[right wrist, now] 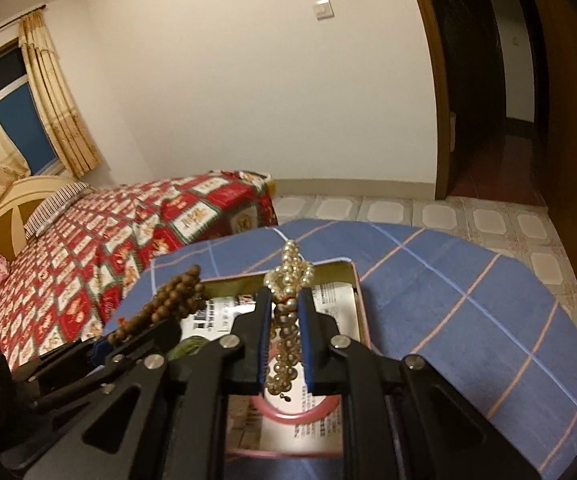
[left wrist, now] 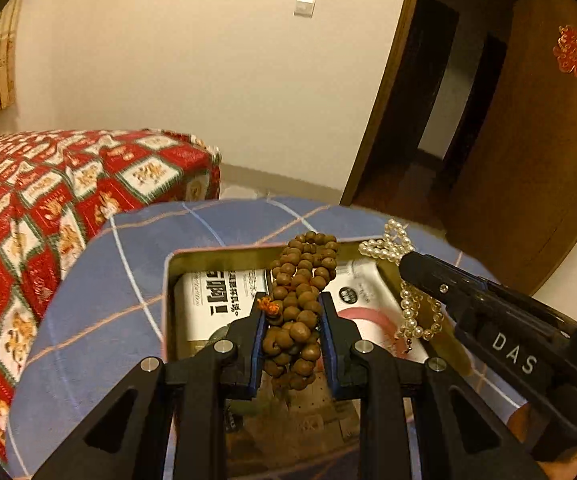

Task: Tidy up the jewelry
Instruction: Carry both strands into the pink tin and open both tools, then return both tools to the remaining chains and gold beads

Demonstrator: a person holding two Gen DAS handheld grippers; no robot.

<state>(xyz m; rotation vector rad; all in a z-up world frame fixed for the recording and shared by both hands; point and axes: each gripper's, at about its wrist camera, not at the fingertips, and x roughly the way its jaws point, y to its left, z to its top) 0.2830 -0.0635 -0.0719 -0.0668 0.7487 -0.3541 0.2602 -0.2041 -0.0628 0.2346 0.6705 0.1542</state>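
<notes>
My left gripper (left wrist: 291, 312) is shut on a bunched brown wooden bead bracelet (left wrist: 300, 300) and holds it above an open metal tin (left wrist: 172, 280). My right gripper (right wrist: 284, 312) is shut on a pearl bead bracelet (right wrist: 288, 276) and holds it over the same tin (right wrist: 358, 292). In the left wrist view the right gripper (left wrist: 408, 264) comes in from the right with the pearls (left wrist: 388, 244) hanging from it. In the right wrist view the brown beads (right wrist: 168, 300) show at the left. White printed packets (left wrist: 216, 300) lie in the tin.
The tin sits on a round surface with a blue checked cloth (right wrist: 468, 320). A bed with a red patterned cover (left wrist: 48, 200) stands to the left. A tiled floor (right wrist: 408, 212) and an open brown door (left wrist: 528, 140) are beyond.
</notes>
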